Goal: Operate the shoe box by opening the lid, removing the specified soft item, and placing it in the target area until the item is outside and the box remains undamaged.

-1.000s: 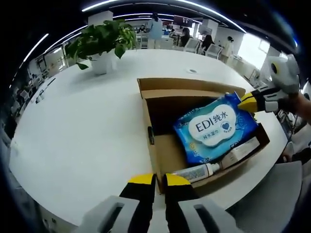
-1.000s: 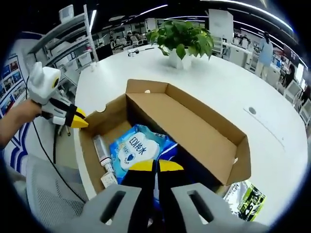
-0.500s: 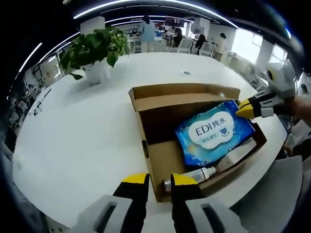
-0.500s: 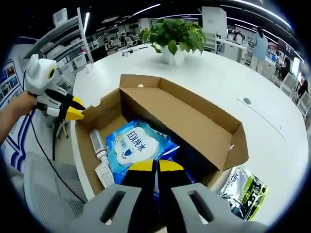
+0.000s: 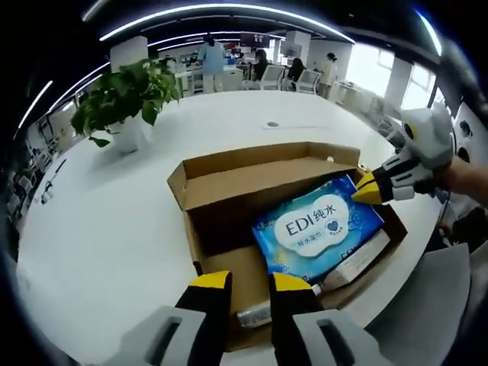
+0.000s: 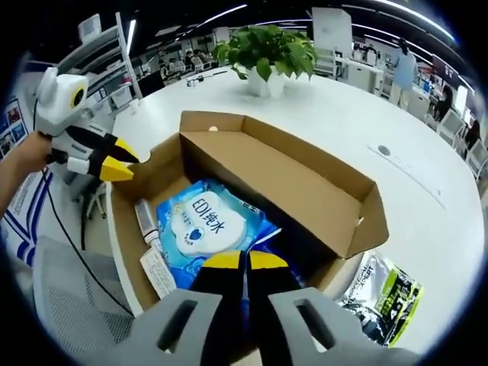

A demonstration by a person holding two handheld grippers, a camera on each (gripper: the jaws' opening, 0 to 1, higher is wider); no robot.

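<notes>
On the white round surface (image 5: 114, 229) sits an open cardboard box (image 5: 229, 194), its lid (image 6: 282, 179) folded back and standing along the far long side. Inside lies a blue wipes pack (image 5: 319, 227) printed "EDI", flat on top of the other contents and tilted slightly across the box. Beside it, along the near edge in the left gripper view, lie a tube (image 5: 255, 314) and a small white carton (image 5: 358, 259); in the right gripper view the same tube (image 6: 146, 221) and carton (image 6: 160, 273) lie along the box's left end wall.

The left tongs (image 5: 241, 280) hover over the near end of the box, yellow tips slightly parted with a narrow gap between them, holding nothing. In the right gripper view the left tongs (image 6: 114, 162) come in from the left, tips at the box's corner rim.

The right tongs (image 6: 244, 261) are pressed together on the edge of the wipes pack (image 6: 206, 229), the blue wrapper bunched between the tips. In the left gripper view the right tongs (image 5: 366, 189) reach in from the right, touching the pack's far corner.

A potted plant (image 5: 126, 99) stands well apart from the box on the surface. Just beside the box's outer corner lies a black and green packet (image 6: 385, 293). People and desks show in the office behind.
</notes>
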